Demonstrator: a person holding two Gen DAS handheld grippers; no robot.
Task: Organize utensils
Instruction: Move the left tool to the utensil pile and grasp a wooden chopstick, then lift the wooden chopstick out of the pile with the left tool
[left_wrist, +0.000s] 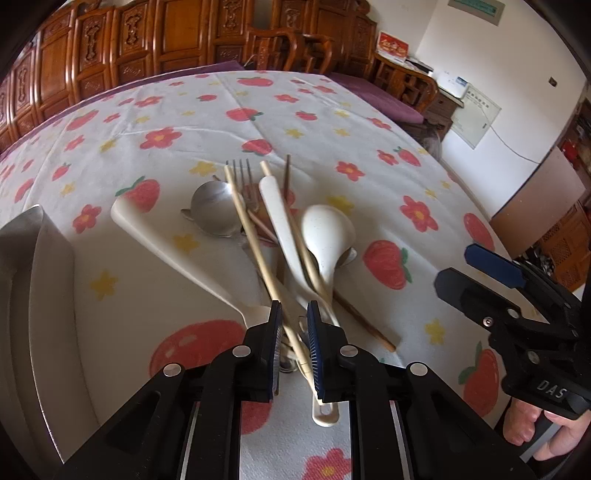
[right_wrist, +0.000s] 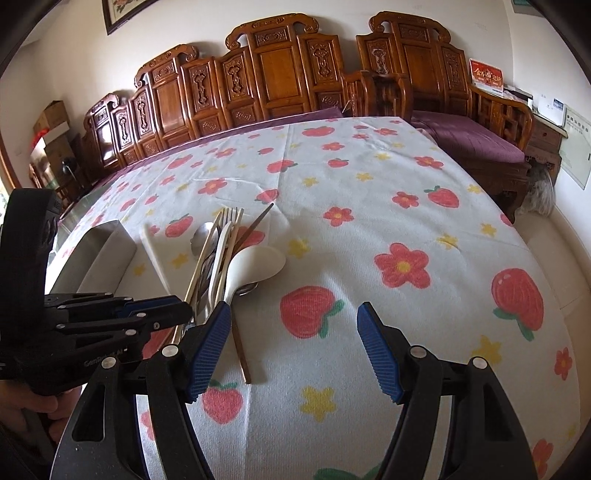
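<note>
A pile of utensils lies on the strawberry tablecloth (left_wrist: 332, 122): a white ladle (left_wrist: 327, 236), a white spatula (left_wrist: 162, 243), a steel spoon (left_wrist: 212, 208), a fork (left_wrist: 242, 173), light chopsticks (left_wrist: 251, 240) and a dark chopstick (left_wrist: 365, 321). My left gripper (left_wrist: 294, 317) is shut on a bundle of handles, a light chopstick and white handles among them. My right gripper (right_wrist: 293, 321) is open and empty, just right of the pile (right_wrist: 229, 251). The left gripper also shows in the right wrist view (right_wrist: 162, 314).
A steel rectangular container (left_wrist: 33, 280) stands at the left of the pile, also seen in the right wrist view (right_wrist: 99, 254). Carved wooden benches (right_wrist: 266, 77) with purple cushions line the far side. The table edge falls away at the right.
</note>
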